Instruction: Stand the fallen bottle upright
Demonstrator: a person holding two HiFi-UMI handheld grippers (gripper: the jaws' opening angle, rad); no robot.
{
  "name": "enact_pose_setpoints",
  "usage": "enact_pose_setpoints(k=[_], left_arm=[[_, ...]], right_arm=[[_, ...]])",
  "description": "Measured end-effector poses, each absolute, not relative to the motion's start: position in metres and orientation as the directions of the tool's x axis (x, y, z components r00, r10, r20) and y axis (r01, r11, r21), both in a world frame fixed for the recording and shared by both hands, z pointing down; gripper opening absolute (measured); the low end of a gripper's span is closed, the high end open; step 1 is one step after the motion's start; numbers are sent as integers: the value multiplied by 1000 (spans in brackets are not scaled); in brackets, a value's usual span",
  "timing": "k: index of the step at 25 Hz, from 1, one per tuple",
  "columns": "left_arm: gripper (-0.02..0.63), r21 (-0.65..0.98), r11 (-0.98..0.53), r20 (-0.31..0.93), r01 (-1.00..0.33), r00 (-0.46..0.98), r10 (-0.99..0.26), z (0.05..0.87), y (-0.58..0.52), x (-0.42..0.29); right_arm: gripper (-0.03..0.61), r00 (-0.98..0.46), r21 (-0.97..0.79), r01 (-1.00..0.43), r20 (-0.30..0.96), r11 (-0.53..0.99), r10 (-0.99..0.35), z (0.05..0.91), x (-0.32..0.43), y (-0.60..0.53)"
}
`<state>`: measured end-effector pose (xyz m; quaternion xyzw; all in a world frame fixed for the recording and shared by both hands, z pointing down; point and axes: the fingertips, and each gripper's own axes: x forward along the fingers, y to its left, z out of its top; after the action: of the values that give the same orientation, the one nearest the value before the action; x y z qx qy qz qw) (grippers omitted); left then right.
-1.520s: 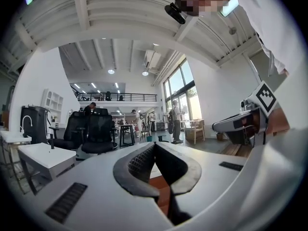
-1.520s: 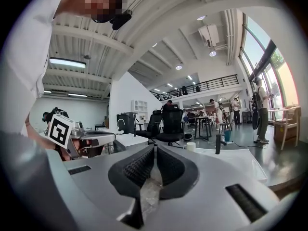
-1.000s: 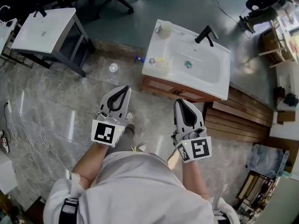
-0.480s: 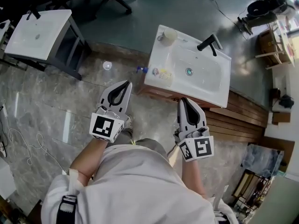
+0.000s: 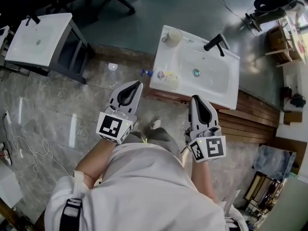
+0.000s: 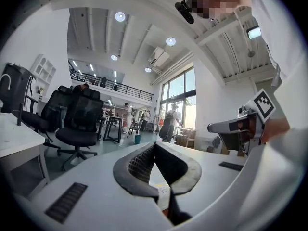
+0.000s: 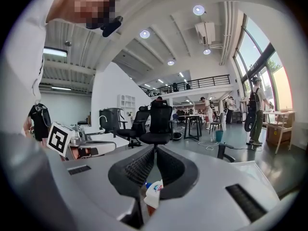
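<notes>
On sink [image 5: 233, 76], bottle [image 5: 166, 76] flat, cap [image 5: 146, 72] leftward

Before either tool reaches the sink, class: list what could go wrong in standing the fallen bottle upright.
1. The bottle lies on the sink's left rim, its blue cap seemingly past the edge; a nudge may knock it off.
2. The left tool and right tool are both shut; unopened, they would push rather than grip.
3. The cup stands on the same rim and could get knocked.

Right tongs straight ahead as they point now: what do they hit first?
Probably the front rim of the washbasin; the right tongs may clear it, height is unclear. The fallen bottle lies left of that line.
</notes>
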<state>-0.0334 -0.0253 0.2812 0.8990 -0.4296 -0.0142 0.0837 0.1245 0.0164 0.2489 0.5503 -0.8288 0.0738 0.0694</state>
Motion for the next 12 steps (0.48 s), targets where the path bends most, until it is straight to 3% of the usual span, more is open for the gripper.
enact_pose_setpoints(k=[12], left_arm=[[18,107,-520,47,-847,527,-849,263,-48,4]], right_arm=[[43,-550,-51,-834,172,550,-817,243,147,-40]])
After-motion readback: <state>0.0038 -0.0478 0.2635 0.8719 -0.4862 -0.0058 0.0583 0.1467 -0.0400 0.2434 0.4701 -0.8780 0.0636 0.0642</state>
